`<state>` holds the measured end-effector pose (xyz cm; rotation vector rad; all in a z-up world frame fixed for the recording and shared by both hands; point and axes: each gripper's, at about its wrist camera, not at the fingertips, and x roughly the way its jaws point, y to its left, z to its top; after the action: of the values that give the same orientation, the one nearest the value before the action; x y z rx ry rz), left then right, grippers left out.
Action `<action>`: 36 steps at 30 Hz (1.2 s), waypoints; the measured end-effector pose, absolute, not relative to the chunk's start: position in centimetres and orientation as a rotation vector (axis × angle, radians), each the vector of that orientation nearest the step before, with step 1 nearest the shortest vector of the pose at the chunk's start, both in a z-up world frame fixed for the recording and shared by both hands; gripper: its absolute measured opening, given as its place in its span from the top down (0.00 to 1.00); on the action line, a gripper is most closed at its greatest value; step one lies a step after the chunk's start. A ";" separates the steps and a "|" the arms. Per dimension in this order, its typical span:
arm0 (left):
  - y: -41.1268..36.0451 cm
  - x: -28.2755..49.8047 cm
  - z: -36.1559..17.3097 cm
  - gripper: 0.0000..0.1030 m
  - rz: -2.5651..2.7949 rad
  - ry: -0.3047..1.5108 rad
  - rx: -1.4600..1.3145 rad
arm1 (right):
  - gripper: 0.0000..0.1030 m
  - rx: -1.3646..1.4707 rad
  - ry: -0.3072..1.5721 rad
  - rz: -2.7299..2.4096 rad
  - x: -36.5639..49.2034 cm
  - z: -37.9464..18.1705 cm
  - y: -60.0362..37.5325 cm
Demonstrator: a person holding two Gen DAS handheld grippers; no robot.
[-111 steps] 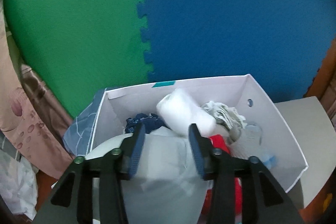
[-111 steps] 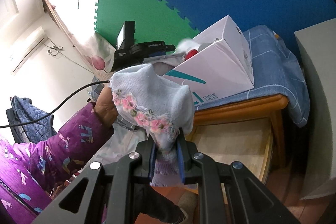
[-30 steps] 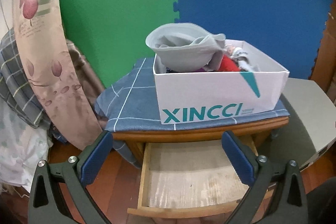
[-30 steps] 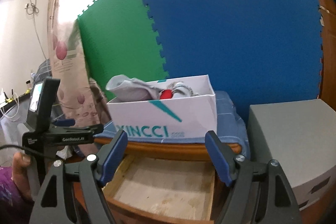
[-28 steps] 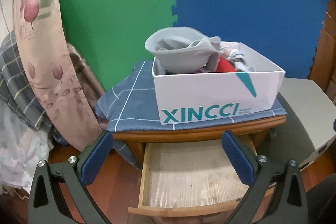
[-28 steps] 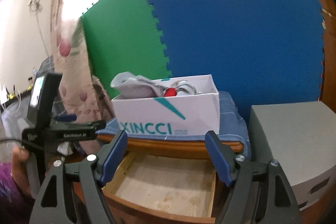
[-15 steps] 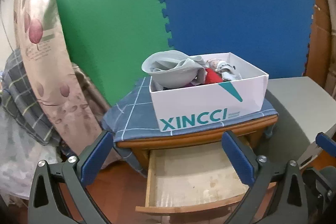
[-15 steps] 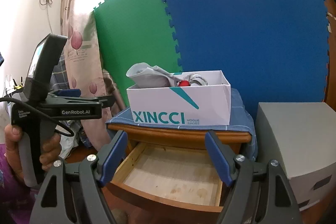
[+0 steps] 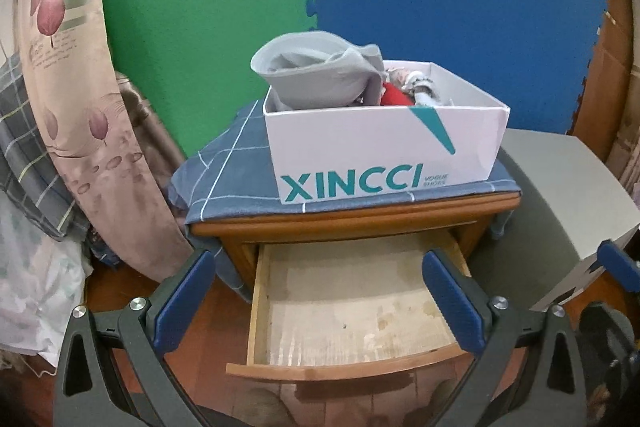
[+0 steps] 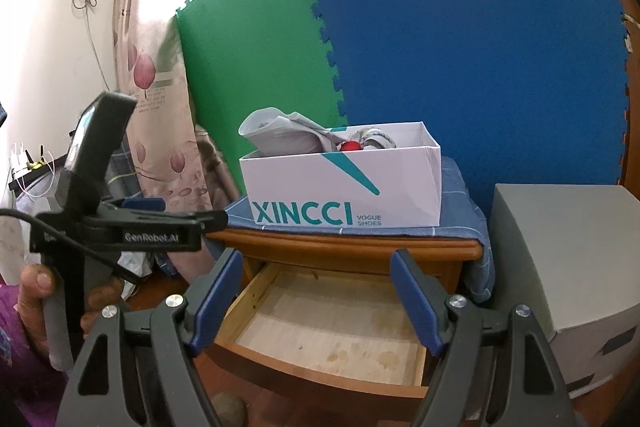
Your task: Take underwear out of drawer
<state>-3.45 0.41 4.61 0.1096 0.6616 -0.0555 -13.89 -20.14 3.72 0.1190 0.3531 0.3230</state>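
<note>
Both claws gape wide, holding nothing: left claw [image 9: 318, 297], right claw [image 10: 316, 297]. Below them the pulled-out wooden drawer [image 9: 348, 307] shows bare boards. Above, on the cloth-covered wooden nightstand [image 9: 352, 221], a white XINCCI cardboard shoebox [image 9: 380, 147] holds the grey underwear [image 9: 316, 75] heaped with other garments. A grey box [image 10: 568, 259] stands beside.

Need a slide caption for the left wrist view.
Open left gripper faces the pulled-out, bare drawer; clothes fill the box above.

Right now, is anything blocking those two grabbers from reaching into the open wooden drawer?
Nothing visible does: the open wooden drawer lies clear below both grippers' open jaws, and its visible floor is bare, with no underwear showing.
</note>
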 end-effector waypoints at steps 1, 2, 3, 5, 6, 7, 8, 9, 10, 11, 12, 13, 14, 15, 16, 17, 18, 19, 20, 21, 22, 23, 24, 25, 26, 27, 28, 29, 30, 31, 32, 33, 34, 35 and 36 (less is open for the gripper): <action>0.4 -3.4 4.3 0.00 -0.059 0.670 0.107 | 0.24 0.119 0.352 0.323 -13.9 3.7 -20.2; 0.5 -3.3 4.1 0.00 -0.061 0.675 0.103 | 0.24 0.119 0.352 0.321 -13.9 3.6 -20.1; 0.6 -3.3 3.9 0.00 -0.061 0.678 0.101 | 0.24 0.119 0.352 0.317 -13.9 3.6 -20.2; 0.7 -3.4 3.4 0.00 -0.062 0.682 0.102 | 0.24 0.122 0.354 0.314 -13.8 3.5 -20.2; 0.7 -3.4 3.1 0.00 -0.063 0.688 0.104 | 0.24 0.123 0.355 0.313 -13.8 3.5 -20.2; 0.7 -3.3 2.8 0.00 -0.068 0.696 0.103 | 0.24 0.124 0.357 0.311 -13.8 3.4 -20.2; 0.7 -3.3 2.7 0.00 -0.069 0.698 0.103 | 0.24 0.125 0.358 0.309 -13.7 3.4 -20.2; 0.7 -3.3 2.5 0.00 -0.066 0.701 0.104 | 0.24 0.127 0.359 0.307 -13.6 3.3 -20.3; 0.7 -3.3 2.3 0.00 -0.068 0.708 0.104 | 0.24 0.130 0.359 0.305 -13.6 3.3 -20.3; 0.7 -3.2 2.1 0.00 -0.071 0.713 0.103 | 0.24 0.132 0.359 0.302 -13.5 3.3 -20.3; 0.7 -3.2 2.0 0.00 -0.071 0.716 0.103 | 0.24 0.133 0.361 0.300 -13.5 3.2 -20.4; 0.7 -3.3 1.8 0.00 -0.069 0.718 0.105 | 0.24 0.135 0.362 0.296 -13.4 3.2 -20.4; 0.7 -3.3 1.7 0.00 -0.070 0.718 0.107 | 0.24 0.136 0.360 0.294 -13.4 3.2 -20.4; 0.7 -3.3 1.6 0.00 -0.067 0.719 0.110 | 0.24 0.136 0.358 0.292 -13.4 3.2 -20.5; 0.7 -3.5 1.7 0.00 -0.063 0.717 0.114 | 0.24 0.136 0.353 0.289 -13.5 3.3 -20.5; 0.8 -3.6 1.8 0.00 -0.061 0.711 0.116 | 0.24 0.140 0.345 0.285 -13.6 3.4 -20.6; 0.9 -3.9 2.0 0.00 -0.061 0.699 0.120 | 0.24 0.148 0.341 0.283 -13.6 3.6 -20.7; 0.9 -4.0 2.2 0.00 -0.063 0.693 0.122 | 0.24 0.166 0.335 0.276 -13.7 3.8 -20.9; 1.0 -4.0 2.4 0.00 -0.065 0.692 0.123 | 0.24 0.178 0.330 0.267 -13.8 4.0 -21.0; 1.0 -4.1 2.6 0.00 -0.067 0.691 0.121 | 0.24 0.189 0.317 0.252 -14.0 4.3 -21.2; 1.1 -4.1 2.8 0.00 -0.069 0.689 0.119 | 0.24 0.195 0.305 0.239 -14.2 4.5 -21.3; 1.1 -4.2 3.0 0.00 -0.070 0.687 0.116 | 0.24 0.201 0.277 0.213 -14.4 4.9 -21.5; 1.2 -4.3 3.2 0.00 -0.067 0.682 0.114 | 0.24 0.205 0.244 0.194 -14.7 5.2 -21.6; 1.2 -4.4 3.3 0.00 -0.066 0.678 0.114 | 0.24 0.206 0.218 0.185 -15.0 5.5 -21.6; 1.3 -4.5 3.4 0.00 -0.070 0.677 0.115 | 0.24 0.208 0.171 0.171 -15.5 5.9 -21.6; 1.4 -4.6 3.4 0.00 -0.071 0.676 0.119 | 0.24 0.217 0.144 0.161 -15.7 6.1 -21.5; 1.5 -4.7 3.4 0.00 -0.066 0.672 0.124 | 0.23 0.230 0.131 0.160 -15.9 6.2 -21.5; 1.6 -4.8 3.4 0.00 -0.062 0.668 0.128 | 0.23 0.247 0.115 0.163 -16.0 6.4 -21.3; 1.9 -4.9 3.4 0.00 -0.063 0.666 0.126 | 0.21 0.255 0.096 0.164 -16.1 6.4 -21.2; 2.1 -4.8 3.4 0.00 -0.064 0.667 0.120 | 0.19 0.259 0.068 0.169 -16.4 6.4 -21.0; 2.3 -4.9 3.4 0.00 -0.062 0.667 0.115 | 0.18 0.262 0.046 0.175 -16.7 6.3 -20.8; 2.6 -4.8 3.4 0.00 -0.058 0.668 0.110 | 0.18 0.282 0.002 0.176 -17.1 6.1 -20.8; 2.9 -4.8 3.3 0.00 -0.057 0.671 0.102 | 0.18 0.299 -0.025 0.166 -17.5 6.0 -20.8; 3.1 -4.7 3.2 0.00 -0.057 0.673 0.095 | 0.18 0.330 -0.061 0.144 -17.9 5.7 -20.9; 3.2 -4.7 3.2 0.00 -0.055 0.673 0.092 | 0.18 0.365 -0.078 0.136 -18.0 5.6 -21.1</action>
<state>-4.70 3.25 3.18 0.0921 0.6734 -0.0547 -18.03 -21.12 5.61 0.3646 -0.0778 0.1356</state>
